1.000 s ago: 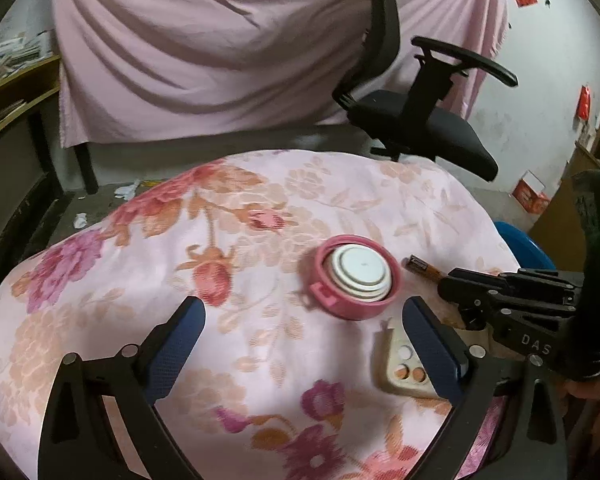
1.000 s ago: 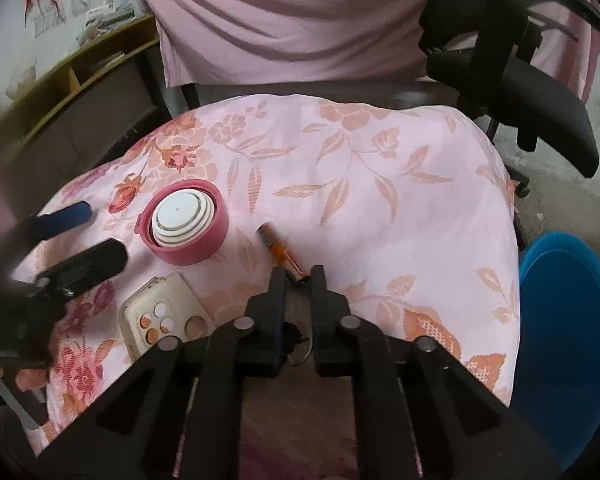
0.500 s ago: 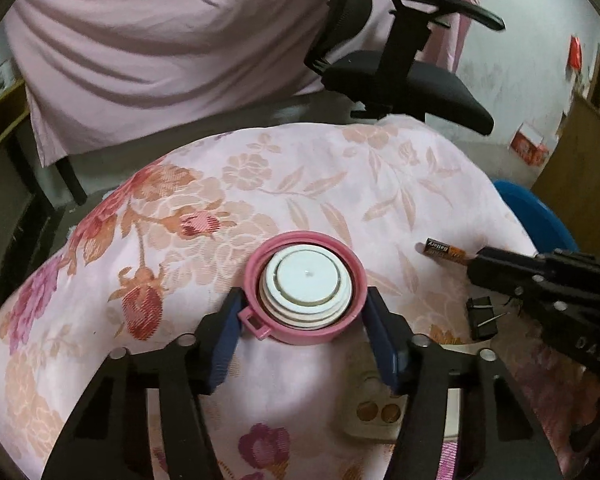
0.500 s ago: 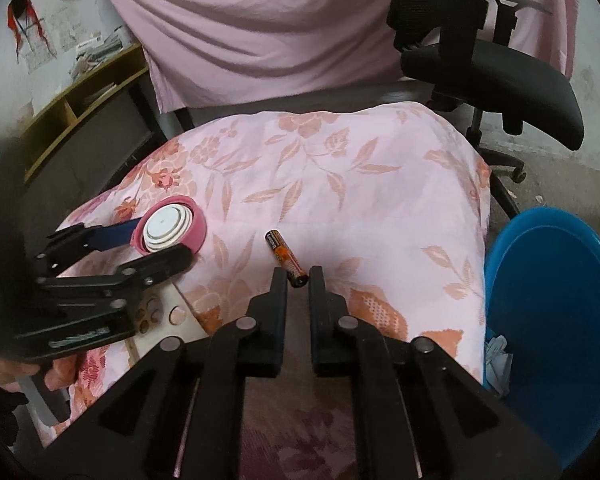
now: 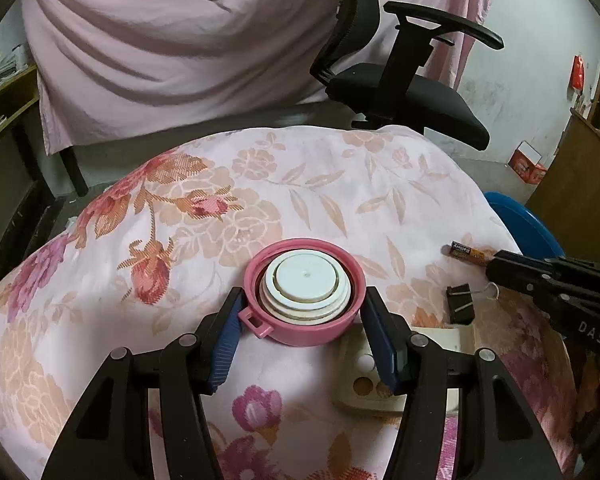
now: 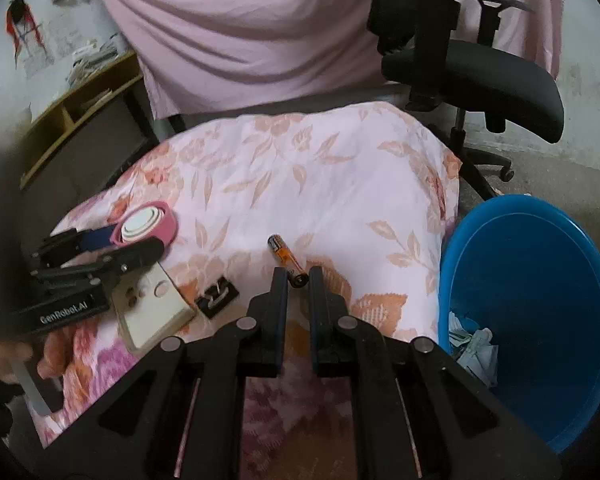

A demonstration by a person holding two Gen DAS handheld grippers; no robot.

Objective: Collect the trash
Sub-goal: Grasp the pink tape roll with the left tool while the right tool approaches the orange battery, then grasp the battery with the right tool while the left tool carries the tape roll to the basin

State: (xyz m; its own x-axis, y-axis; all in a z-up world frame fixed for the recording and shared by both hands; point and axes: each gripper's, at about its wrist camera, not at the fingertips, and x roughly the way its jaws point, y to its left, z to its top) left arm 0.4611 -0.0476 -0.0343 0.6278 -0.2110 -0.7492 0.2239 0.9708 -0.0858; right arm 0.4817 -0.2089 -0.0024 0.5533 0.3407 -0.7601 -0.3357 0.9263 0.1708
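A pink lid (image 5: 304, 280) with a white insert lies on the flowered cloth (image 5: 300, 184). My left gripper (image 5: 303, 300) is shut on it, a blue pad pressing each side. The same lid (image 6: 146, 224) shows at the left of the right wrist view, inside the left gripper (image 6: 140, 236). An orange and black battery (image 6: 285, 258) points away from my right gripper (image 6: 298, 274), which is shut on its near end. In the left wrist view the battery (image 5: 468, 251) sticks out of the right gripper (image 5: 496, 260) at the far right.
A blue bin (image 6: 532, 300) with paper scraps stands on the floor right of the table. A cream phone case (image 6: 152, 308) and a black binder clip (image 6: 216, 296) lie between the grippers. A black office chair (image 5: 404, 96) stands behind the table, before a pink curtain.
My left gripper came forward around the pink lid and shut on it. The right gripper carried the battery to the right, away from the binder clip and toward the blue bin.
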